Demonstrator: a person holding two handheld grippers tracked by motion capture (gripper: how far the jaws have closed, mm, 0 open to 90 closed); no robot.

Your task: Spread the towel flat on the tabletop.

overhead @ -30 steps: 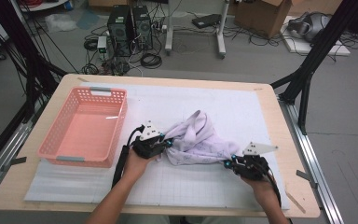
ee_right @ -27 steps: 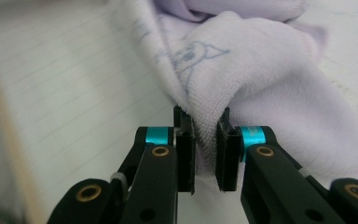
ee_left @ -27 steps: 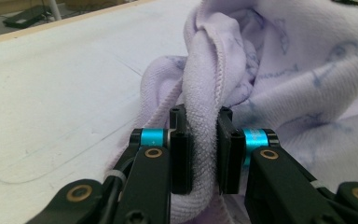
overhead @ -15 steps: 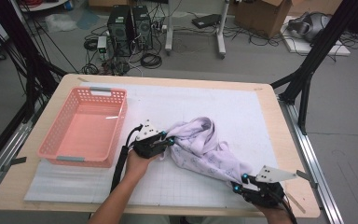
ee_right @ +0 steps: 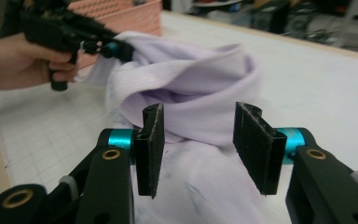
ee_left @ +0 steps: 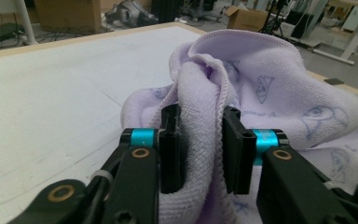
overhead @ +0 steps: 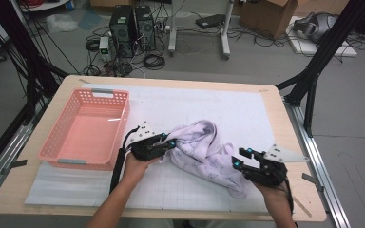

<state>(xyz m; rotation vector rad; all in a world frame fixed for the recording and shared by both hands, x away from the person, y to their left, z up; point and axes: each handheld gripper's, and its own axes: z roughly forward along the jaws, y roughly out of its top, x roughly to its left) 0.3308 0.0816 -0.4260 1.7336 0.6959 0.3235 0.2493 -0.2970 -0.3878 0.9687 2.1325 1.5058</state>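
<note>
Table (overhead: 285, 118) carries a white gridded mat (overhead: 228, 109) in the high view; a pink basket (overhead: 88, 130) stands on the mat's left part, and a lilac towel (overhead: 204, 152) lies crumpled near the middle, toward the person's side. High view places the left gripper (overhead: 171, 142) at the towel's left edge and the right gripper (overhead: 240, 159) at its right lower edge.

Left gripper view shows what the high view cannot: the left gripper (ee_left: 200, 144) has its jaws clamped on a thick fold of the towel (ee_left: 270, 88), which rises in a hump beyond them. It also resolves faint blue printed figures on the cloth; any lettering there is too small to read.

Right gripper view shows the right gripper (ee_right: 198, 140) with jaws spread wide, nothing between them, towel (ee_right: 191, 88) lying beneath and beyond. The left gripper (ee_right: 116, 49) appears farther off, holding the towel's far edge, with the basket (ee_right: 116, 11) behind it.
</note>
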